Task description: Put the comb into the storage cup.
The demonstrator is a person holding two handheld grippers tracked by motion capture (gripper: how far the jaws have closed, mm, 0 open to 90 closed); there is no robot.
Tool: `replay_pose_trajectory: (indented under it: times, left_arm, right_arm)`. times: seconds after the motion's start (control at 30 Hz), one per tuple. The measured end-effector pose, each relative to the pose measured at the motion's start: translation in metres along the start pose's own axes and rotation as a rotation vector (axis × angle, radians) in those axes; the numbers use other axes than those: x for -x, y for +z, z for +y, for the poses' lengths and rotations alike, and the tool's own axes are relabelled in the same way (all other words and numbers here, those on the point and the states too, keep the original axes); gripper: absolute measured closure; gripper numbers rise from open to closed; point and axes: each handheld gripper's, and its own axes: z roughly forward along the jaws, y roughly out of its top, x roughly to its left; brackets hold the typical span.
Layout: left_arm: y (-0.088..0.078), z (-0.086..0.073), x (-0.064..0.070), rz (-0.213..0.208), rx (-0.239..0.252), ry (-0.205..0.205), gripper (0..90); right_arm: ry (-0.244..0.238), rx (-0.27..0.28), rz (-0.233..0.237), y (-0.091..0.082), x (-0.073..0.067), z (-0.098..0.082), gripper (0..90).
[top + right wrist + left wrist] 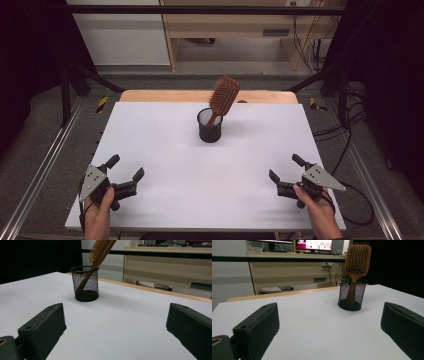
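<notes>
A wooden paddle hairbrush (223, 97) stands handle-down in a black mesh cup (209, 128) at the table's twelve o'clock, leaning right. It looks light and stiff; grip the neck. Left gripper (125, 168) and right gripper (286, 167) gape wide, empty.

Only the mesh cup (210, 126) with its hairbrush (223, 97) interrupts the table (165, 170).

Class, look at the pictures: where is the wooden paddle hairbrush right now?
In the high view, the brown wooden paddle hairbrush stands handle-down, leaning, in the black wire-mesh cup near the far middle of the white table.
</notes>
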Motion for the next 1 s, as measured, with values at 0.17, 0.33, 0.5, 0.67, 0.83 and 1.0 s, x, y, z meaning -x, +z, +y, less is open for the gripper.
replay_pose_trajectory:
  times: [0.17,0.33,0.5,0.67,0.83,1.0]
  left_arm:
    - [-0.002,0.000,0.001,-0.008,0.003,0.001,2.1]
    - [-0.001,-0.001,0.002,-0.014,0.003,0.004,2.1]
    - [-0.001,-0.001,0.002,-0.016,-0.004,0.011,2.2]
    - [0.000,-0.002,0.003,-0.021,-0.001,0.009,2.2]
    - [-0.001,-0.002,0.004,-0.023,-0.001,0.007,2.2]
    - [-0.001,-0.003,0.005,-0.024,-0.005,0.004,2.2]
  right_arm:
    - [0.001,-0.003,0.001,0.001,0.000,0.000,2.4]
    - [-0.019,-0.021,0.004,0.004,-0.001,-0.002,2.4]
    - [-0.060,-0.048,0.026,0.007,-0.006,-0.005,2.4]
    - [-0.057,-0.056,0.044,0.009,-0.009,-0.006,2.4]
    - [-0.060,-0.065,0.071,0.015,-0.015,-0.007,2.5]
    - [-0.050,-0.067,0.082,0.024,-0.020,-0.007,2.7]
